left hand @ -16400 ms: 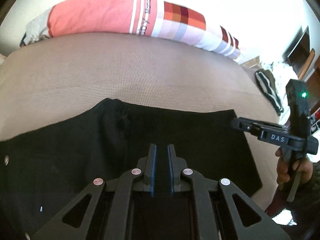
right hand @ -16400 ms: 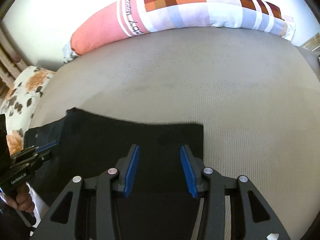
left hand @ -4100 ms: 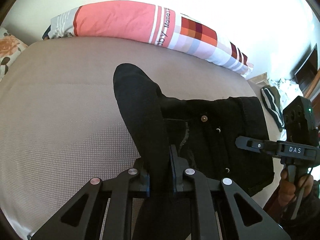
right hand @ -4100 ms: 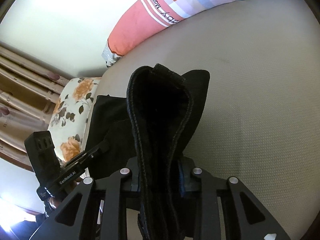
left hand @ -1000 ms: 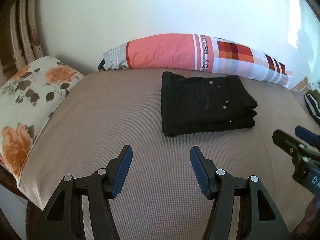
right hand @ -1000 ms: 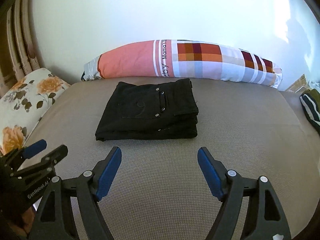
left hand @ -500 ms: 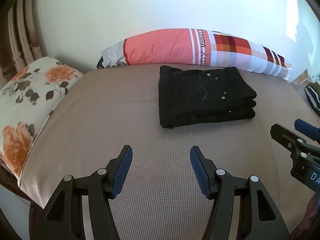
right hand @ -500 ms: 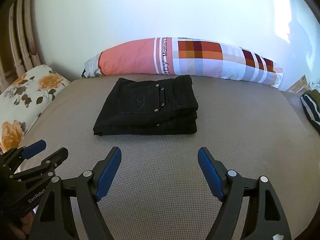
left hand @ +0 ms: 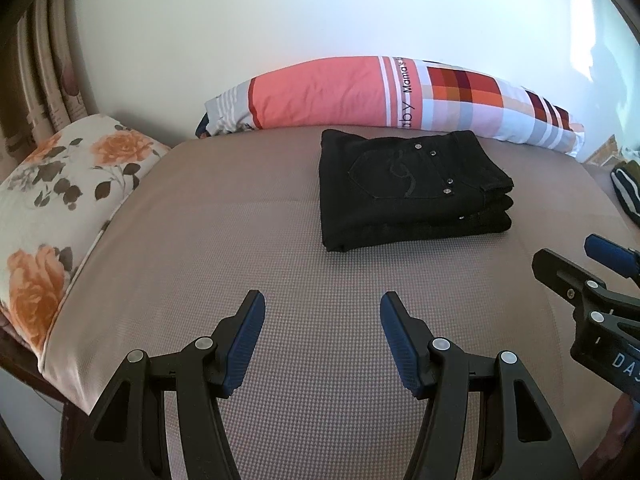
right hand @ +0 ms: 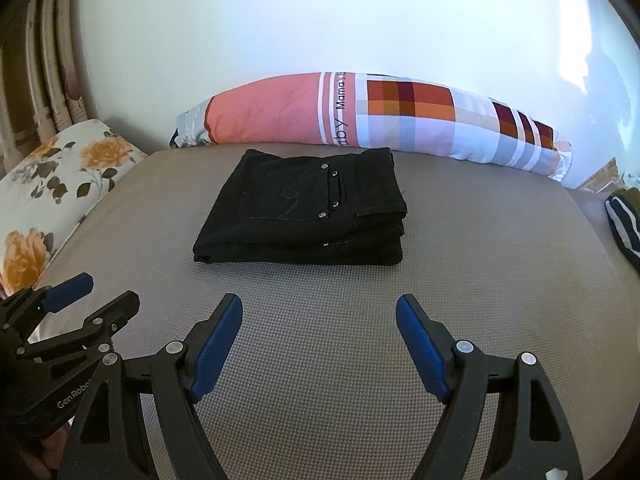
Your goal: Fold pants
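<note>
We see the black denim pants [left hand: 412, 188] folded into a compact rectangular stack, a back pocket with metal studs facing up. The stack lies flat on the taupe woven mattress [left hand: 248, 240], towards its far side, just in front of the long bolster pillow in coral, white stripes and orange-and-lilac checks [left hand: 384, 96] that runs along the pale wall [left hand: 320, 12]. Whether the pants touch the bolster we cannot tell.

Nearer to us, both tools hang over bare mattress, well apart from the pants. The left gripper [left hand: 322, 312] has its blue-padded jaws spread with nothing between them — only the weave of the mattress shows through the gap. The right gripper [right hand: 319, 312] stands wider still, likewise empty. In the left wrist view the right gripper's tips poke in from the right edge; in the right wrist view the left gripper's tips poke in from the lower left.

At the left sits a white cushion with orange roses [left hand: 60, 200], beside striped curtains [left hand: 44, 80]. At the far right edge lies a dark striped cloth [right hand: 624, 220].
</note>
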A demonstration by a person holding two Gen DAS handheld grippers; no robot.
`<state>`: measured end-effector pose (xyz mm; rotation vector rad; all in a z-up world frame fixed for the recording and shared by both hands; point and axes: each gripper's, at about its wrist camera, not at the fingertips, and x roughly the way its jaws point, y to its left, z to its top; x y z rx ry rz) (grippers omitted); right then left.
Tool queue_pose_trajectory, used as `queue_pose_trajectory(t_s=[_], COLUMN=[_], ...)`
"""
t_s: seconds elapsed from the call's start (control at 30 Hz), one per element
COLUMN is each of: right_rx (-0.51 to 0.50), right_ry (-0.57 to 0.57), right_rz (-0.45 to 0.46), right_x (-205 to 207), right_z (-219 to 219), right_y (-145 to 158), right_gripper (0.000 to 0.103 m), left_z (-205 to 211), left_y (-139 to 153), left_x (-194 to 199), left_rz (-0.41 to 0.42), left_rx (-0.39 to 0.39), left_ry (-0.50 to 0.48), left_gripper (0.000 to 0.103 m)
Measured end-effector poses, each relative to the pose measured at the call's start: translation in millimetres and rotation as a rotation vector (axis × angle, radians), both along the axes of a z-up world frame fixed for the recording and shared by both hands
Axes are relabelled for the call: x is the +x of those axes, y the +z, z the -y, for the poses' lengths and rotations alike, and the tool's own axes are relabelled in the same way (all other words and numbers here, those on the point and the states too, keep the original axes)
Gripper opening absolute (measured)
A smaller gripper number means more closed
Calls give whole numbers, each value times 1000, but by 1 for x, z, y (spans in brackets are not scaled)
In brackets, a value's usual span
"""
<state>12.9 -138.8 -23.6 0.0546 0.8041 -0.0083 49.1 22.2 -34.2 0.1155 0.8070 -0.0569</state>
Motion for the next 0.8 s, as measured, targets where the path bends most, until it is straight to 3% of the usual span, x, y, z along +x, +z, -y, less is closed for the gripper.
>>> queue_pose_trajectory(t_s=[0.8], right_rx=[3], right_ry=[-4], right_rz=[-13], right_x=[-1], right_z=[0], right_y=[-4], right_gripper=[78], left_z=[0], left_y=[-5], left_x=[-3], left_rz=[-8], left_rx=[18], left_ry=[-5], left_gripper=[61])
